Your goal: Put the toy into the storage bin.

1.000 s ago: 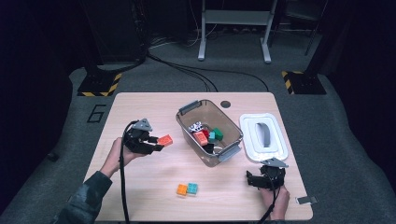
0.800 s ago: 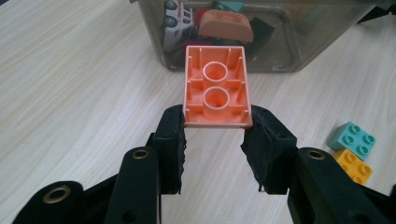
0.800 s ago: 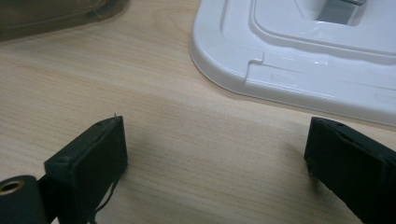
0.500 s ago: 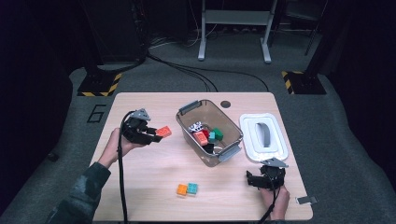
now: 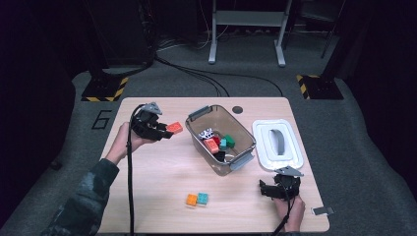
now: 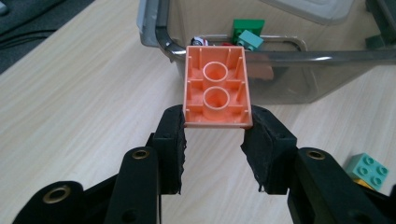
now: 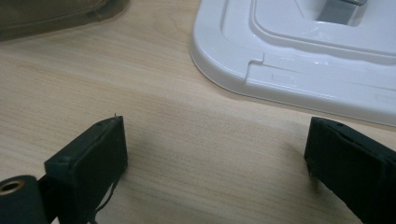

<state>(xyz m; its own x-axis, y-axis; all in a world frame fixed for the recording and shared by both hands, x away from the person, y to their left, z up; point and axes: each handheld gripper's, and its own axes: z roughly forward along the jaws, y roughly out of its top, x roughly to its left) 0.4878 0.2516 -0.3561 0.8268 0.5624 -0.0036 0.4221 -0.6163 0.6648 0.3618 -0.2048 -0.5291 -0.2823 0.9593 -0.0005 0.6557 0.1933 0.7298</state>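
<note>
My left gripper [image 5: 164, 132] [image 6: 215, 125] is shut on an orange brick [image 5: 174, 128] [image 6: 216, 86], held above the table just left of the clear plastic bin [image 5: 244, 142] [image 6: 299, 79]. The brick's hollow underside faces the left gripper's camera. Several bricks lie in the bin, among them a green brick [image 5: 229, 141] [image 6: 248, 25], a teal one [image 6: 248, 40] and an orange one [image 5: 211, 145]. My right gripper [image 5: 264, 190] [image 7: 215, 149] rests low over the table near the front right edge, its jaws wide apart with nothing between them.
The bin's white lid [image 5: 276, 144] [image 7: 299, 51] lies flat to the right of the bin, just beyond my right gripper. An orange and teal brick pair [image 5: 196, 199] sits on the table toward the front; the teal brick [image 6: 369, 170] lies past my left gripper.
My left gripper has risen with the orange brick and moved up and right toward the bin. The right gripper has stayed where it was.
</note>
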